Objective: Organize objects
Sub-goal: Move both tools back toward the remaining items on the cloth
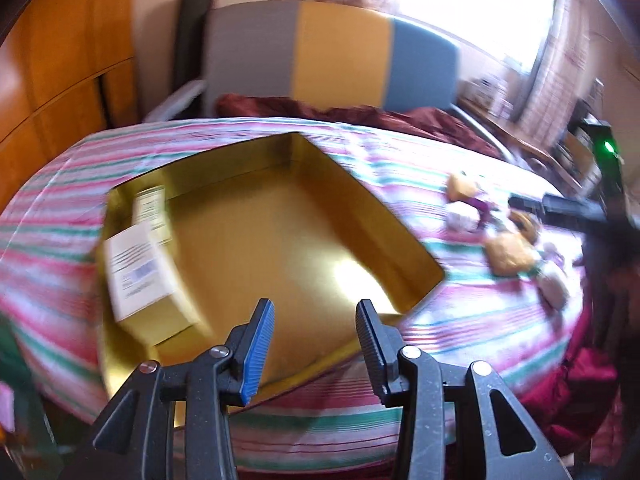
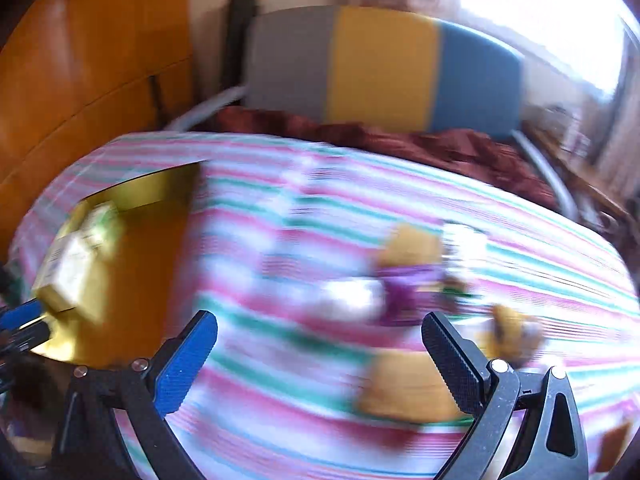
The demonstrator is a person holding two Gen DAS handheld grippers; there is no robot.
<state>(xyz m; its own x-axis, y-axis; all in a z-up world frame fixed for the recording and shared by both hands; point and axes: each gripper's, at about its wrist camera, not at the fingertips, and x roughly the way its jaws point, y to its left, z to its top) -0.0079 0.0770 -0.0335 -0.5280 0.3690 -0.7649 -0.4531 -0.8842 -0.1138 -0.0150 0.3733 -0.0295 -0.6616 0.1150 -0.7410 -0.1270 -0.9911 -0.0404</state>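
Left wrist view: your left gripper (image 1: 314, 330) has its jaws partly apart with nothing between them, touching nothing. Beyond and below the tips sits the gold tray (image 1: 384, 216) on the striped cloth (image 1: 472, 320). Left of the blue pad, a pale box (image 1: 140, 276) lies inside the tray with its printed label up, and a second small box (image 1: 151, 210) stands past it against the tray's far wall. Well right of the black pad, a scatter of small wrapped items (image 1: 508, 254), tan, white and purple, lies on the cloth; blur keeps you from telling what they are. Your right gripper's dark body (image 1: 576, 210) enters from the right edge, cut off. Right wrist view: your right gripper (image 2: 320, 356) has its jaws wide apart and empty, over the cloth. Everything past the tips is heavily smeared. Tan and purple items (image 2: 412, 276) lie ahead, between the pads and toward the black one. The tray and its boxes sit far left of the blue pad.
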